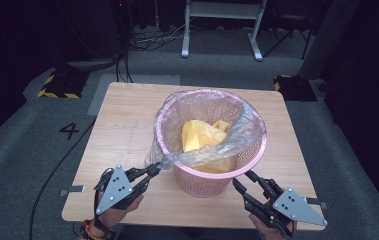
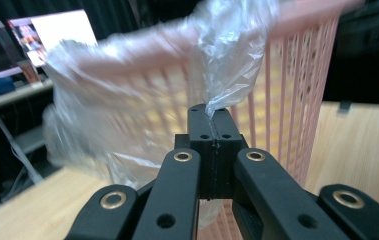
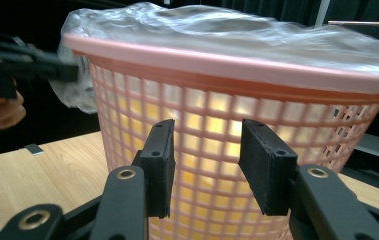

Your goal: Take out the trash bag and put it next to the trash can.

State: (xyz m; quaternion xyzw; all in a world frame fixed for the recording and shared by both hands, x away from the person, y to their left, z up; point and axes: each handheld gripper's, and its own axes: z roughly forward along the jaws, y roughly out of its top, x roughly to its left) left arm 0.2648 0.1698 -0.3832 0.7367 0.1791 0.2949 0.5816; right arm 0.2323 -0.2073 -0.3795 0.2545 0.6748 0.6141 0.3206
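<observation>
The left gripper point(image 2: 212, 112) sits closest, its two black jaws pressed flat together on a twisted corner of the clear plastic bag point(image 2: 227, 55); the film rises from between the pads and spreads back over the pink basket point(image 2: 297, 90). In the high view this left gripper point(image 1: 153, 170) is at the near left of the basket, just off its rim, with the bag point(image 1: 197, 155) drawn down from the rim in a stretched strip toward the pinched point.

The right gripper point(image 3: 204, 165) has its jaws spread wide with nothing between them, the pads aimed at the lattice wall of the basket point(image 3: 217, 120) and close to it; whether they touch it I cannot tell. From above, the right gripper point(image 1: 242, 181) lies at the near right of the basket, its tips near the base.

The basket point(image 1: 212, 182) stands upright on the wooden table point(image 1: 122, 130), about at its middle. The bag lines it and folds over the rim most of the way round. Inside lies a crumpled yellow bag point(image 1: 204, 135), low in the basket.
</observation>
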